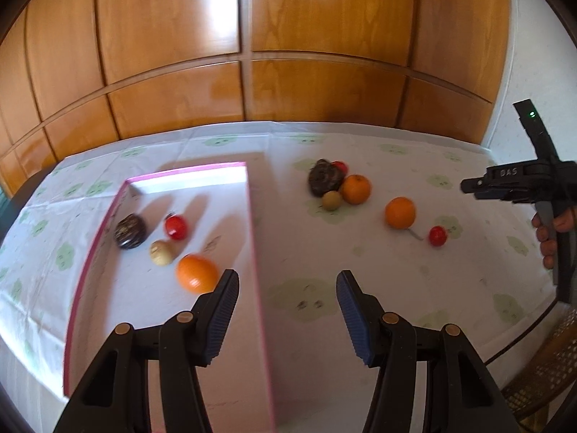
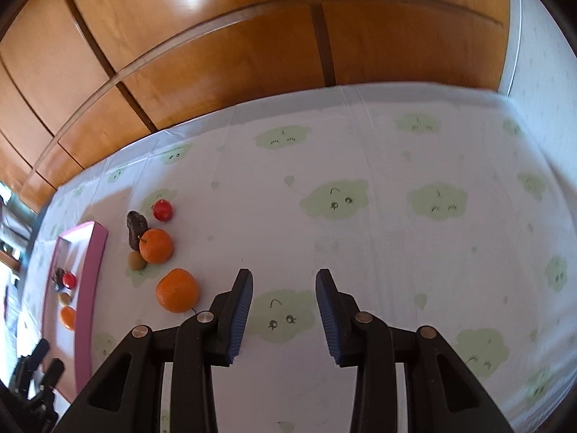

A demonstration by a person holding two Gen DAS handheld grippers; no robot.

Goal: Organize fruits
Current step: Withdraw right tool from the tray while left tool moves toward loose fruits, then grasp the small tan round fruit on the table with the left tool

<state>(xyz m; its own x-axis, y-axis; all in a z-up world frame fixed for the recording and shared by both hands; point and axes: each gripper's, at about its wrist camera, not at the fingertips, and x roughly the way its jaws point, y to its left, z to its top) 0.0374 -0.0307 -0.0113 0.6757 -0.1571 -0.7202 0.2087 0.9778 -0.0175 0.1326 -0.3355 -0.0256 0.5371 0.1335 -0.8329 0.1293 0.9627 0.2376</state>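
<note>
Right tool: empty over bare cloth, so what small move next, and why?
Probably swing the right tool left to the nearest loose orange. Its jaws stand apart with nothing between them, that orange lies just beside its left finger, and the pink-edged box already holds one orange.

Box (image 1: 90, 288) lay left on table (image 1: 360, 324), holding four fruits (image 1: 196, 273). Right of box: fruit cluster (image 1: 337, 184) at back, lone orange (image 1: 399, 213) nearer, small tomato (image 1: 437, 235) just right of orange.
</note>
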